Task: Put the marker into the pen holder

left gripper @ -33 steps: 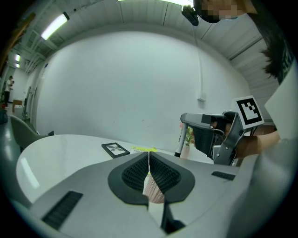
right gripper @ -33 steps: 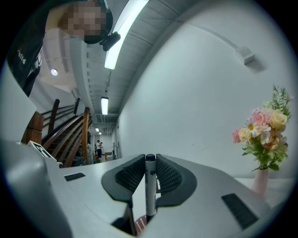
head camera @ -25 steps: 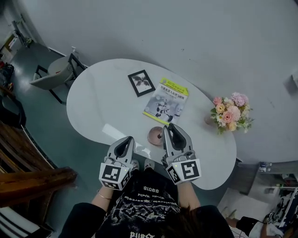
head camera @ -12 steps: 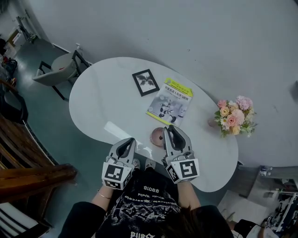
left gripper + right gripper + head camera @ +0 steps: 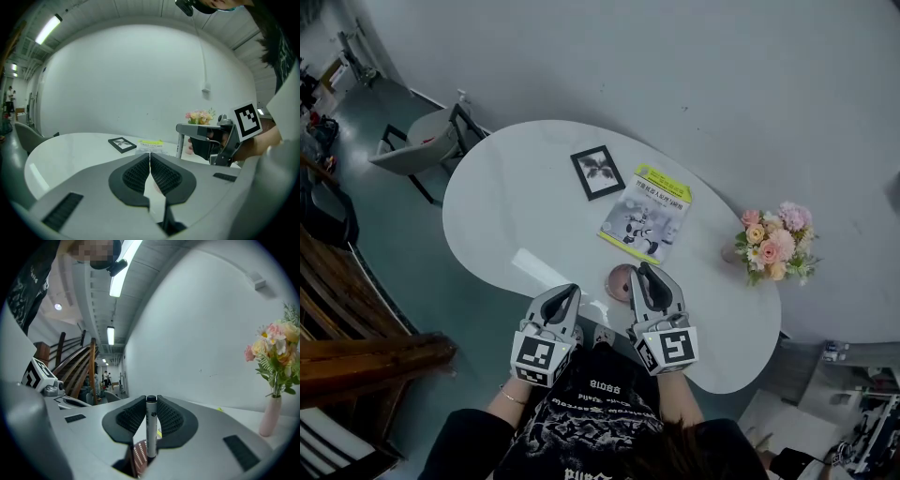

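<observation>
From above, the left gripper [image 5: 566, 296] and the right gripper [image 5: 645, 277] sit side by side at the near edge of a white worktop [image 5: 506, 216]. The pink pen holder [image 5: 619, 281] stands just beside the right fingers, on their left, and ahead of the left fingers. Beyond both sets of fingers lie a booklet [image 5: 649, 211] and a black picture frame [image 5: 598, 172]. A bunch of flowers [image 5: 776, 242] stands well off to the right.

In the left gripper view, the left gripper [image 5: 150, 159] has its fingers [image 5: 136, 173] pressed together with nothing between them. To their right, the right gripper [image 5: 206, 136] holds the marker [image 5: 179, 144] pointing straight down. The picture frame [image 5: 122, 144] and the booklet [image 5: 150, 143] lie beyond the fingertips.

In the right gripper view, the right gripper [image 5: 151, 401] has its fingers [image 5: 171, 418] at a narrow gap, clamped on the white marker [image 5: 151, 432]. The marker stands upright between the pads, its dark cap level with the fingertips. Directly beneath the fingers is the ribbed pen holder [image 5: 139, 458], with the marker's lower end just above or at its rim; I cannot tell which. The flowers [image 5: 276, 348] stand far to the right of the fingers.
</observation>
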